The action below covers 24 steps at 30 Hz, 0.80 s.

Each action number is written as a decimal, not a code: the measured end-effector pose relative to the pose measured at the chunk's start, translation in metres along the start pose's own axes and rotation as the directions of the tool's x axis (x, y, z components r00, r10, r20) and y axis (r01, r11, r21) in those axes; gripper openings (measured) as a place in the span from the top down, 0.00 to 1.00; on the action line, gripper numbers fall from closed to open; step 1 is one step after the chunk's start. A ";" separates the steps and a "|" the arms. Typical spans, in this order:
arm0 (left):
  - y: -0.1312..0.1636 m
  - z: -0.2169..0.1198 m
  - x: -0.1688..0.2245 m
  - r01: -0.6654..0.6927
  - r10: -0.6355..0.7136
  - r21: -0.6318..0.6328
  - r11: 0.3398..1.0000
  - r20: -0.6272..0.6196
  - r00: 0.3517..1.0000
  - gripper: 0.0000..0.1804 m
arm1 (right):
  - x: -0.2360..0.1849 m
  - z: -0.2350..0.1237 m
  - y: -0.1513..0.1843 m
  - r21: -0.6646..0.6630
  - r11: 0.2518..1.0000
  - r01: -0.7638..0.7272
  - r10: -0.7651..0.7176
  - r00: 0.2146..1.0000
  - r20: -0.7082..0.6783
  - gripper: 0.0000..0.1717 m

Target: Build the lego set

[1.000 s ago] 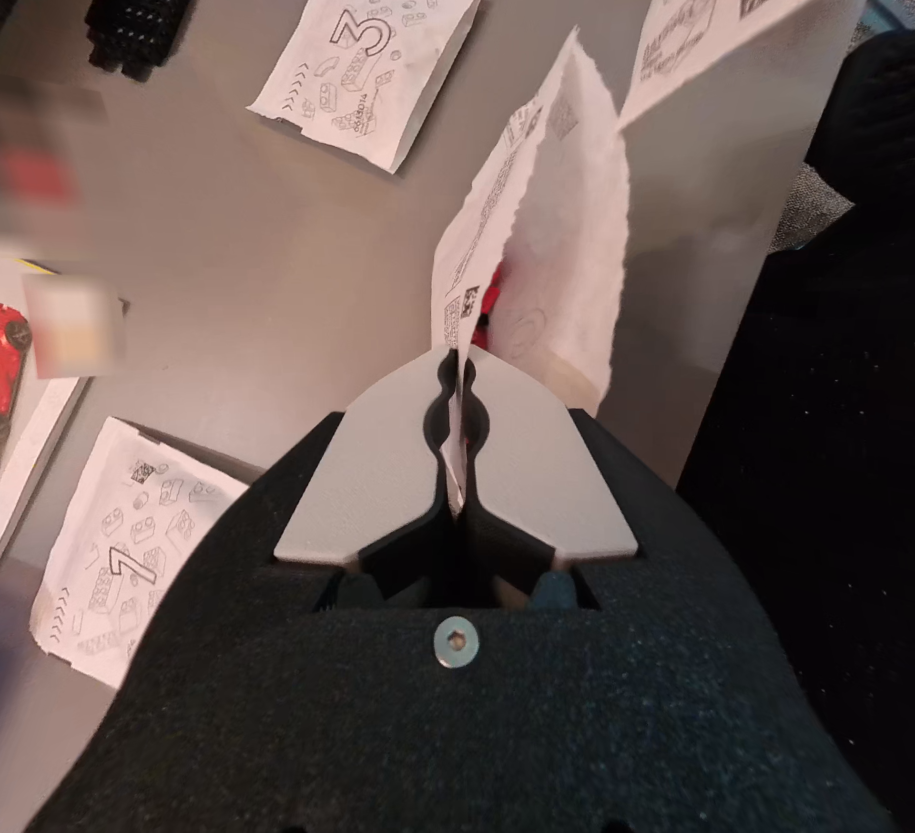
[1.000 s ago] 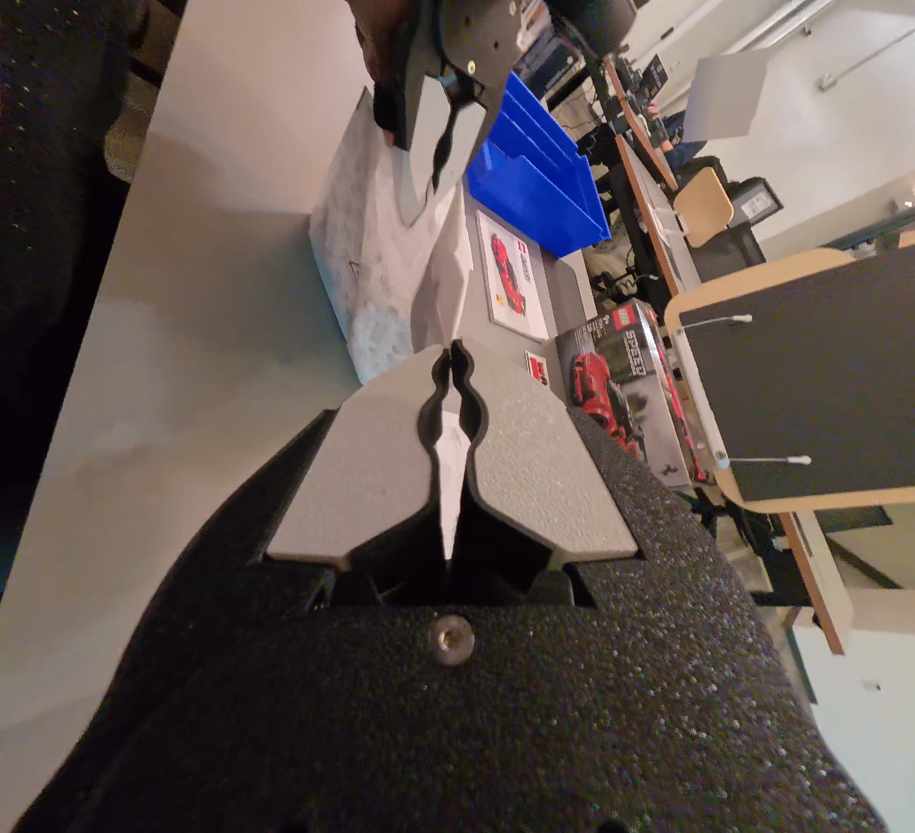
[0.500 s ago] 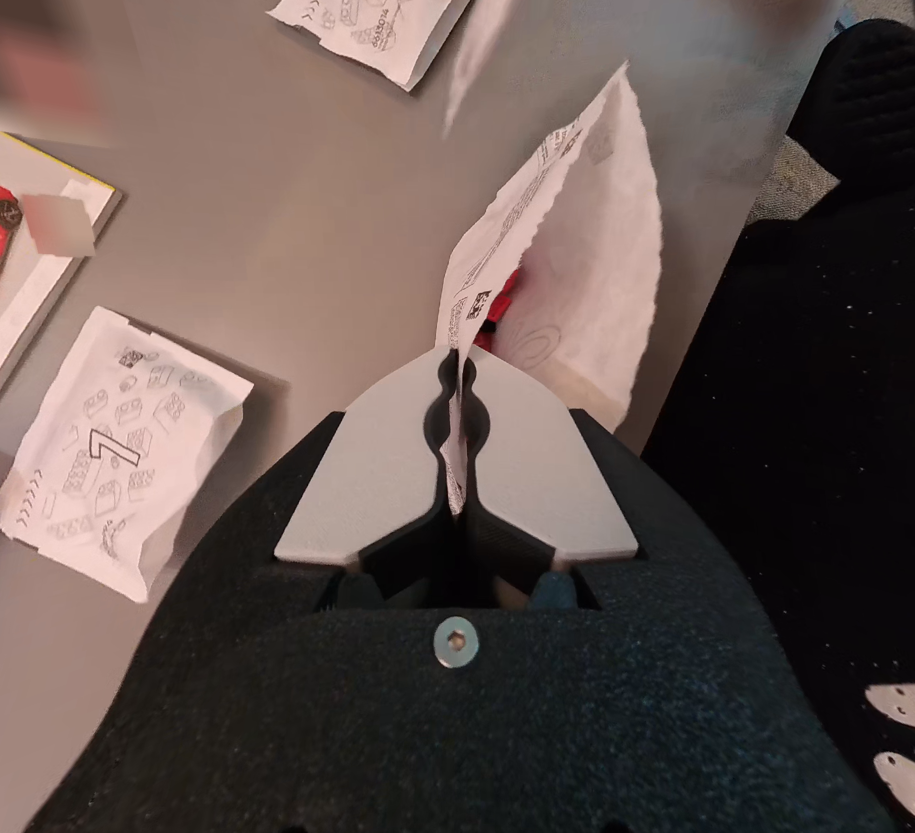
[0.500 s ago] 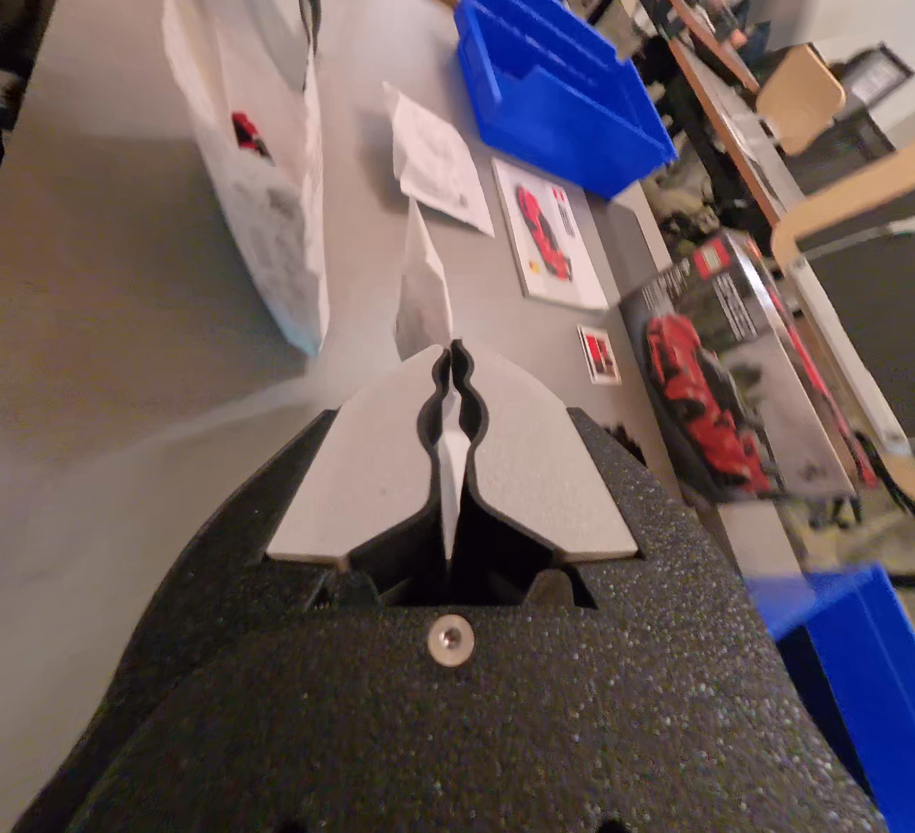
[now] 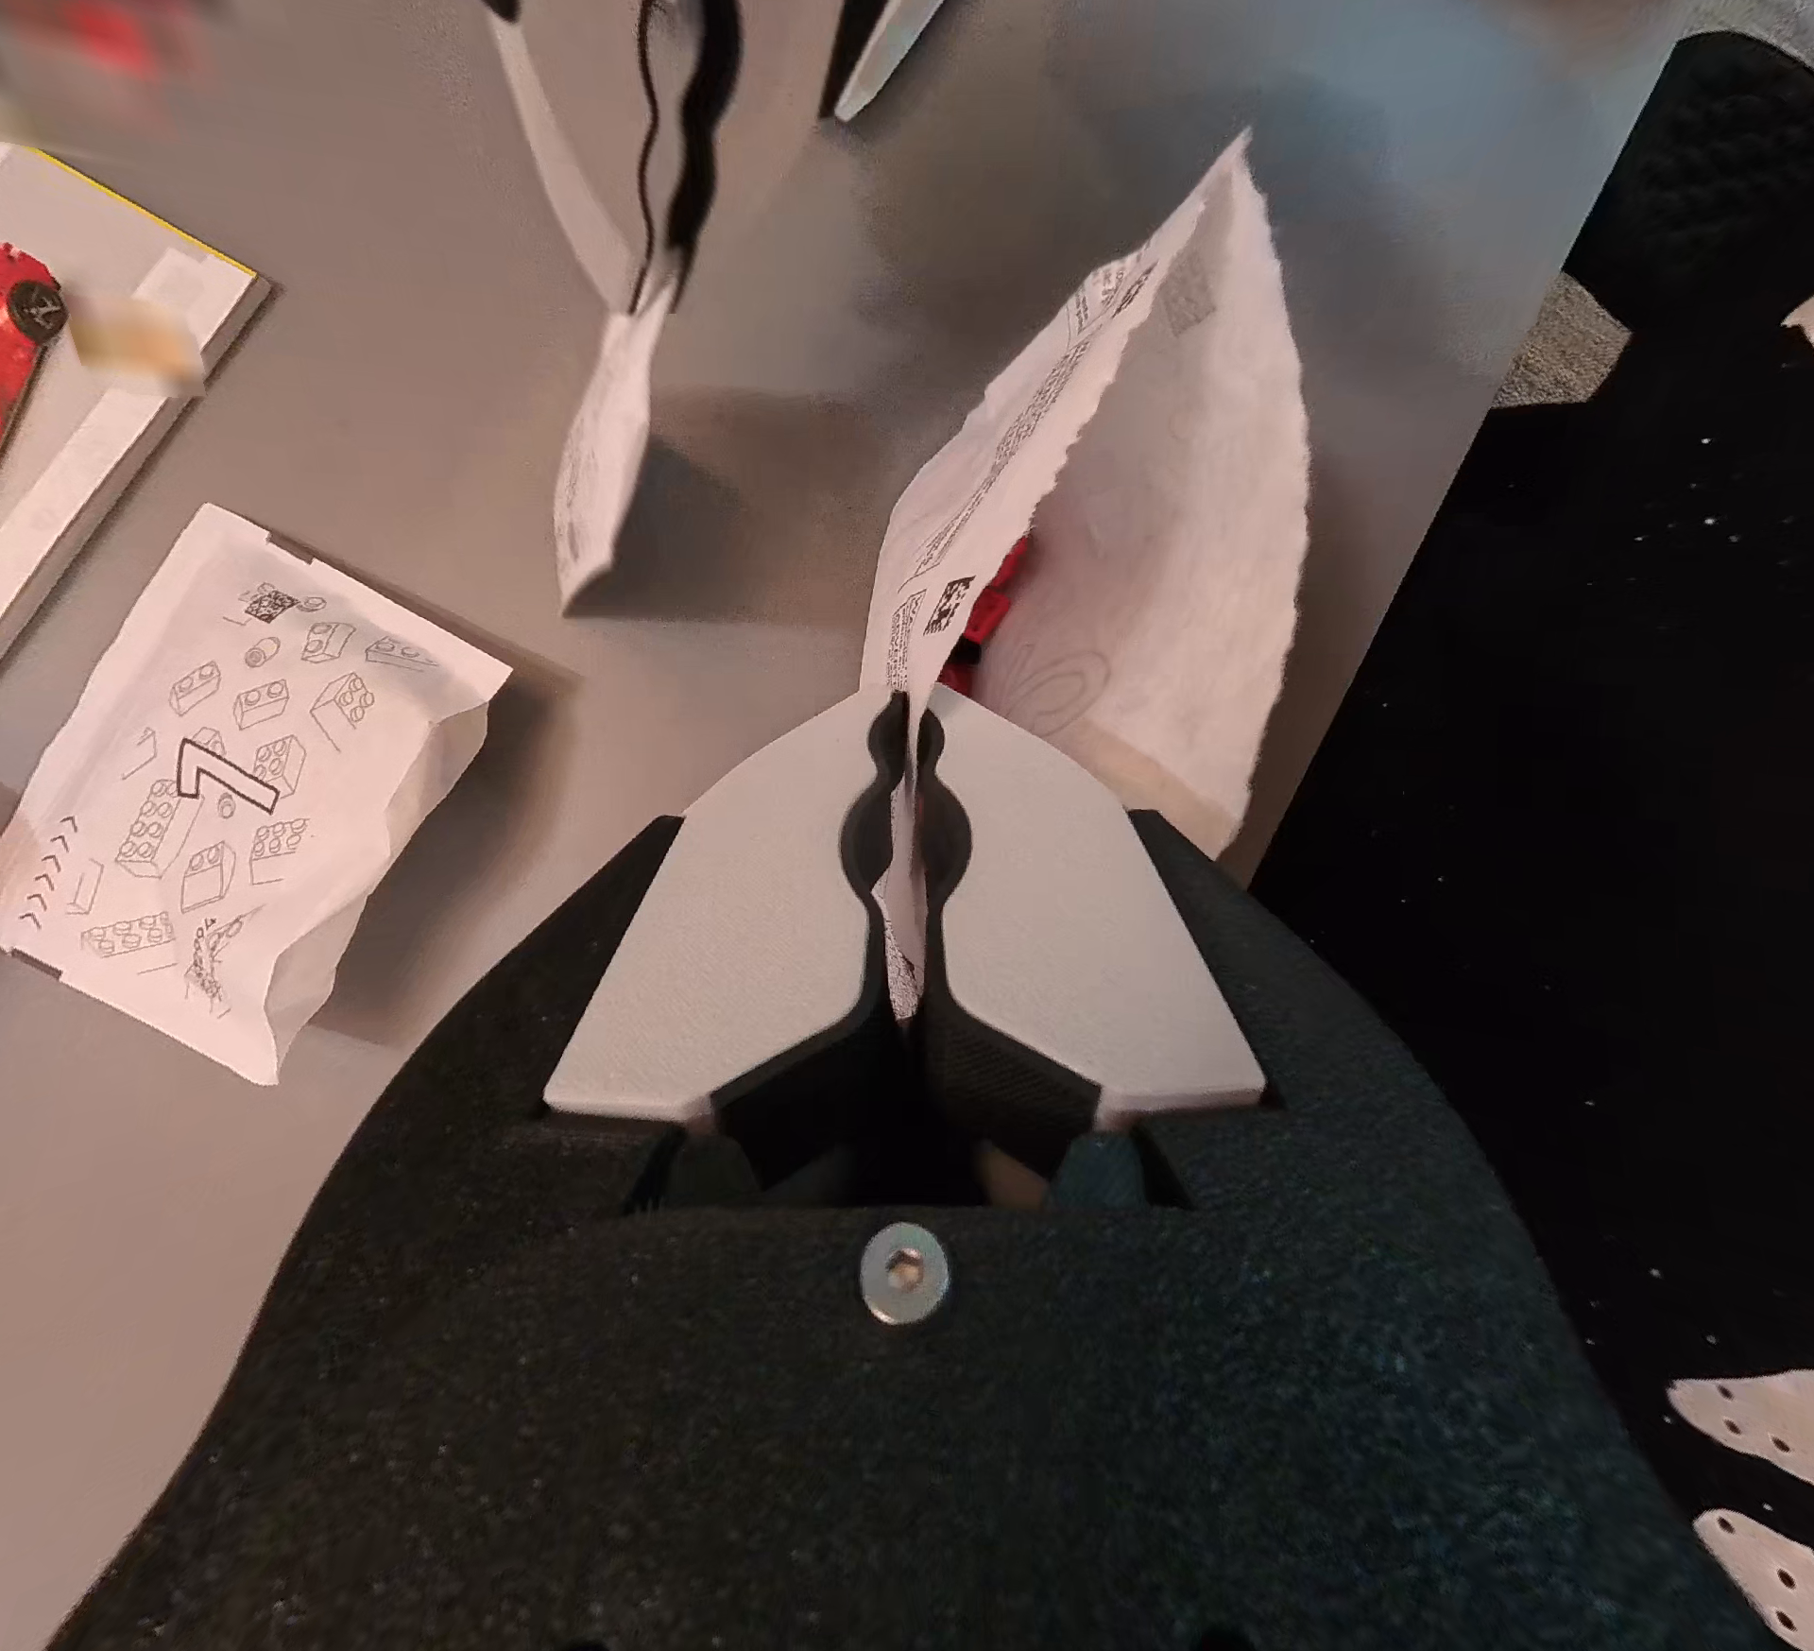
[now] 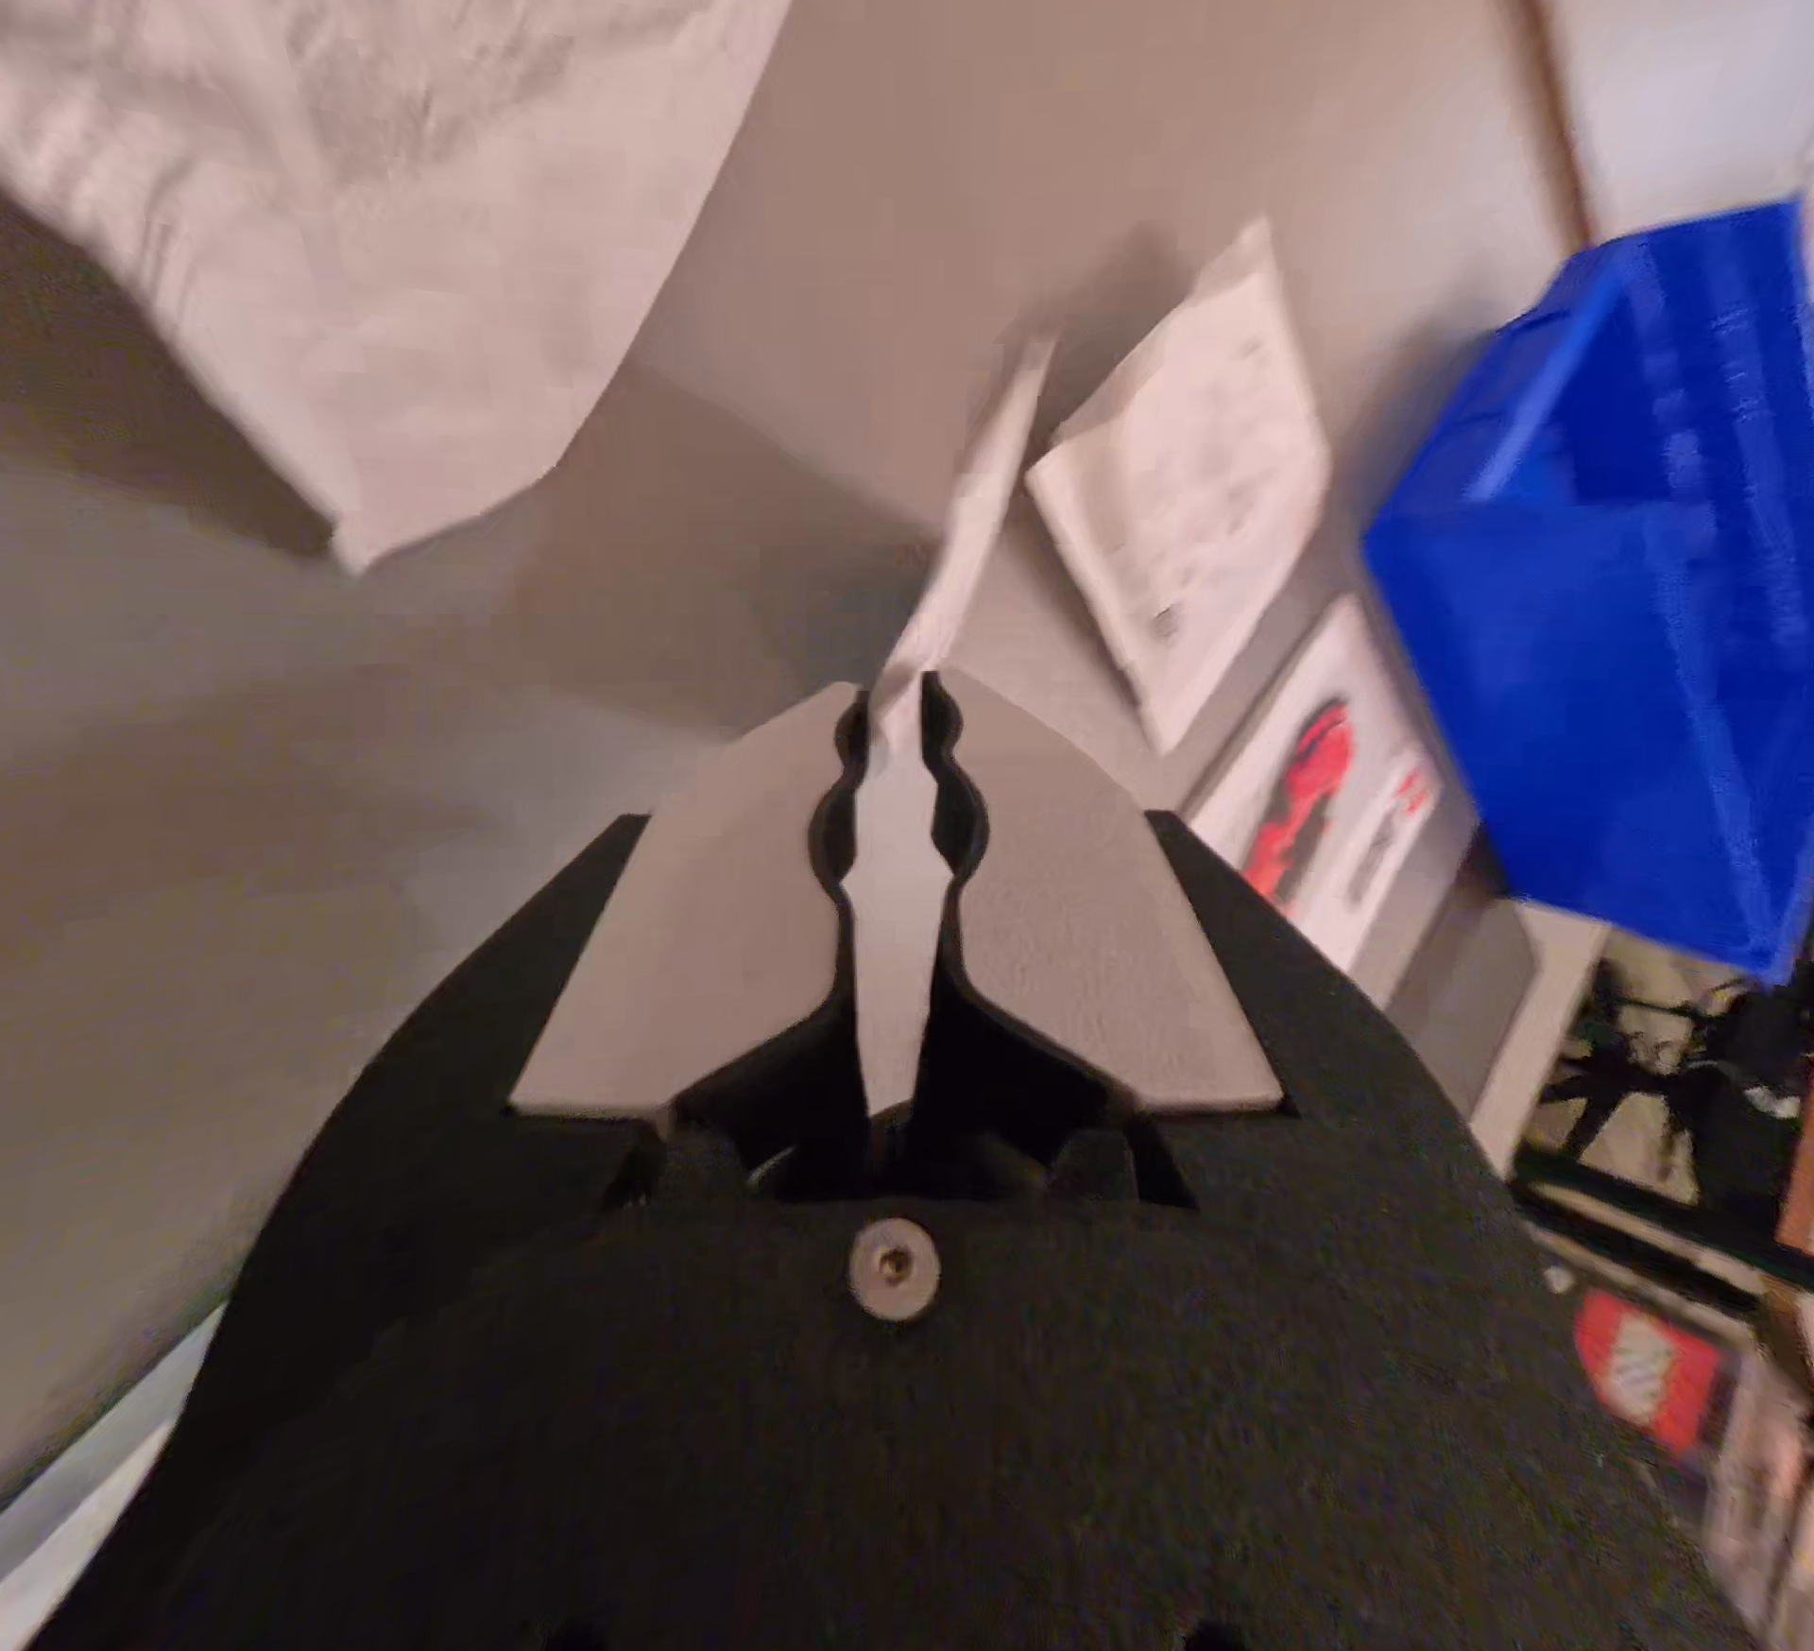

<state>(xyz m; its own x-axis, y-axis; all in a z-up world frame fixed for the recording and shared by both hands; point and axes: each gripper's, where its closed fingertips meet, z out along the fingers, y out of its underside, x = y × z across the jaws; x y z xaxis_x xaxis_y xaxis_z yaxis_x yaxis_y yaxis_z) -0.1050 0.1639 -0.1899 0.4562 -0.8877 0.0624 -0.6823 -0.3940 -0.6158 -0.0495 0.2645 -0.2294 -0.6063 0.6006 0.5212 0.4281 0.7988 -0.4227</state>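
The left gripper [image 5: 901, 705] pinched one torn bag [image 5: 1158, 543] with red bricks [image 5: 991, 612] inside. The right gripper [image 6: 895, 701] stood slightly parted around one paper strip [image 6: 967, 543], seemingly loose in the blur. One sealed bag [image 5: 226, 779] lay left.

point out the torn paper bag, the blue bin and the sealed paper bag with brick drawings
torn paper bag [image 5: 1207, 524], left wrist view, on its inner back wall
blue bin [image 6: 1610, 622], right wrist view, on its near side wall
sealed paper bag [image 5: 245, 769], left wrist view, on its printed face
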 end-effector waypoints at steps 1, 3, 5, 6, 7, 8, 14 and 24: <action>0.000 0.000 0.000 -0.001 0.001 0.004 1.000 -0.004 1.000 1.00 | -0.012 -0.002 0.013 -0.043 0.999 -0.018 0.020 0.999 0.037 0.90; -0.001 0.001 -0.001 0.002 -0.002 0.005 1.000 -0.007 1.000 1.00 | -0.031 -0.009 0.035 -0.129 0.990 -0.057 0.066 0.995 0.073 0.85; -0.001 0.001 -0.001 0.002 -0.002 0.002 1.000 -0.004 1.000 1.00 | -0.038 -0.019 0.049 -0.214 0.964 -0.158 0.176 0.982 0.063 0.85; -0.001 0.002 -0.001 -0.003 0.003 0.002 1.000 -0.006 1.000 1.00 | -0.036 -0.022 0.050 -0.236 0.940 -0.247 0.260 0.965 0.025 0.88; -0.002 0.002 0.001 -0.007 0.007 0.003 1.000 -0.009 1.000 1.00 | -0.029 -0.022 0.045 -0.226 0.903 -0.364 0.366 0.930 -0.036 0.90; -0.002 0.002 0.002 -0.007 0.007 0.006 1.000 -0.011 1.000 1.00 | -0.023 -0.017 0.038 -0.202 0.841 -0.502 0.495 0.864 -0.086 0.90; -0.001 0.002 0.007 0.001 0.000 0.018 1.000 -0.019 1.000 1.00 | -0.026 0.041 0.002 -0.140 0.413 -0.900 0.890 0.432 -0.146 0.54; -0.001 0.003 0.004 -0.017 0.017 -0.004 1.000 -0.018 1.000 1.00 | -0.050 0.030 0.027 -0.287 0.761 -0.582 0.620 0.783 0.056 0.61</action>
<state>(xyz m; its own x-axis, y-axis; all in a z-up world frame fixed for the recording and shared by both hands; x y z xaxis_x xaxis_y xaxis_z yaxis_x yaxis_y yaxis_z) -0.1010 0.1609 -0.1911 0.4340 -0.8985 0.0663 -0.6924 -0.3797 -0.6135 -0.0278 0.2553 -0.2890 -0.2470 0.9634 0.1041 0.8710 0.2678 -0.4119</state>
